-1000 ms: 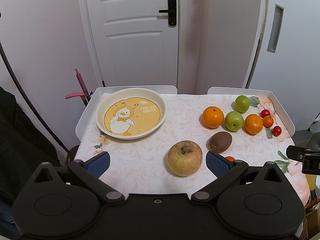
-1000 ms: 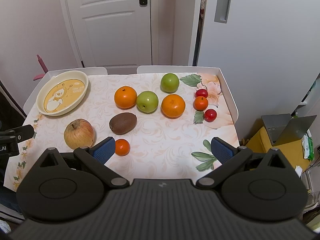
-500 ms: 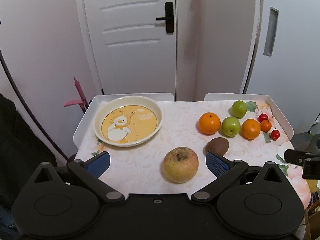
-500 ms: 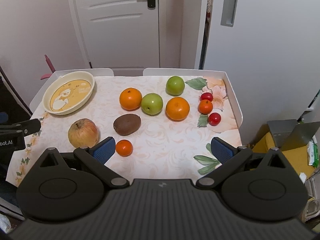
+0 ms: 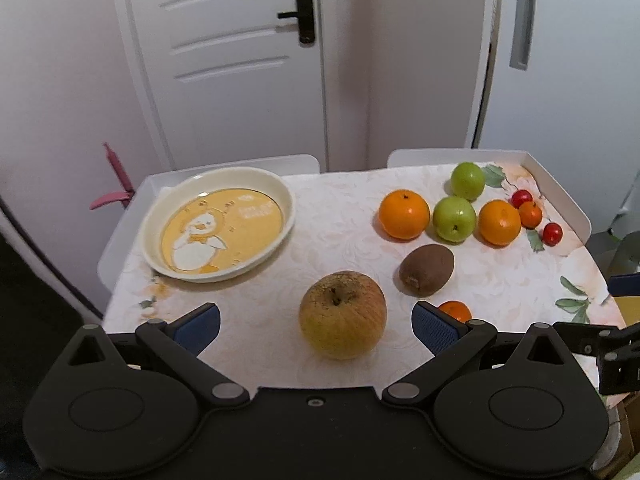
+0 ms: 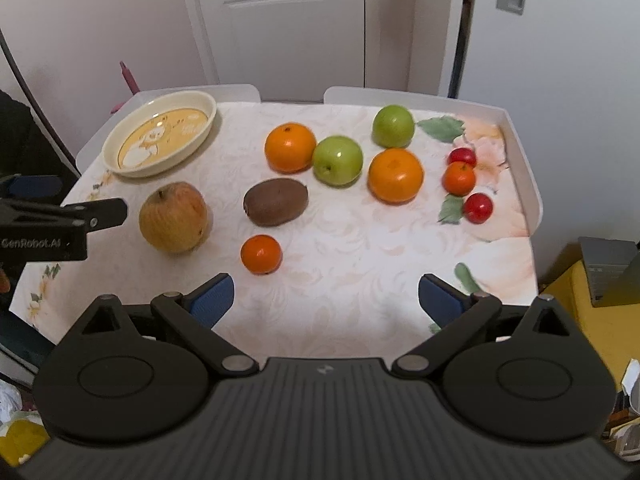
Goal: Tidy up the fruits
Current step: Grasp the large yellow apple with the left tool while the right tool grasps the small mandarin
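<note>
Left wrist view shows the left gripper (image 5: 316, 322) spread wide around the big apple (image 5: 343, 314) near the surface's front edge, untouched: next, likely closing and carrying it to the dish (image 5: 280, 190).

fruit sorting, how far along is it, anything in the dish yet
Nothing looks done: the dish holds no fruit. In hand: nothing, both claws are open, but the left claw is lined up on the big apple. Left to do: the kiwi, oranges, green apples and small red fruits all sit on the table. The right claw hovers over bare cloth.
</note>
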The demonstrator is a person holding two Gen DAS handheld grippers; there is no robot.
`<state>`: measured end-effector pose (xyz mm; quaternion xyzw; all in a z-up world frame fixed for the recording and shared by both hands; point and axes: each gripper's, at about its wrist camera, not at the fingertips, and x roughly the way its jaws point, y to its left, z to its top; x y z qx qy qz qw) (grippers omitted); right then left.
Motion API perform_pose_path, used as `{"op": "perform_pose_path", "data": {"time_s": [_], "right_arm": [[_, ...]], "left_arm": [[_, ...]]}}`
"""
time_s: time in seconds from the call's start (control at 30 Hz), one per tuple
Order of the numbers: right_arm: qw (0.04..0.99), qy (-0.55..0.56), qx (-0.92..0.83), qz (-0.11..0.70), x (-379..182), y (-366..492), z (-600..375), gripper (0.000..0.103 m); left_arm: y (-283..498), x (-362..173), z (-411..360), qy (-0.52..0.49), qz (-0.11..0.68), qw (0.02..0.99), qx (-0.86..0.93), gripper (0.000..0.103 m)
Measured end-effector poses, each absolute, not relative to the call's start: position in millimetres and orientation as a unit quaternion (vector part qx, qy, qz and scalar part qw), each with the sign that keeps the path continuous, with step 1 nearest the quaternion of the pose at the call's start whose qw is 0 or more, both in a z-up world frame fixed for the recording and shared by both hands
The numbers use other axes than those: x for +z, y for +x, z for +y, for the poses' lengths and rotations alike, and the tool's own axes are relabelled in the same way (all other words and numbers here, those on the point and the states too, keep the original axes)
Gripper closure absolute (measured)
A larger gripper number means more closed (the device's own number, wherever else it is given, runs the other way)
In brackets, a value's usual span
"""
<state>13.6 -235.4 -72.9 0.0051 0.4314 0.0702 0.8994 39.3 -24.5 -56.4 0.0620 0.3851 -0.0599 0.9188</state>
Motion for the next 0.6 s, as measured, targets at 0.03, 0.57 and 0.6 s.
{"op": "perform_pose_path", "data": {"time_s": [0.03, 0.57, 0.6], "right_arm": [[0.899, 0.005, 0.072, 0.432, -77.4, 15.0, -234.2, 0.000], [0.897, 0.010, 0.067, 0.436, -147.6, 39.0, -207.1, 0.004], [0.898, 0.011, 0.069, 0.435, -148.4, 40.9, -205.1, 0.007]], "left_arm": [[43.0, -61.7, -24.2, 0.065, 0.387, 0.918, -0.065, 0.000], [90.0, -132.7, -32.5, 0.110, 0.425, 0.885, -0.153, 0.011], [92.2, -134.2, -33.1, 0.111, 0.426, 0.884, -0.156, 0.012]]}}
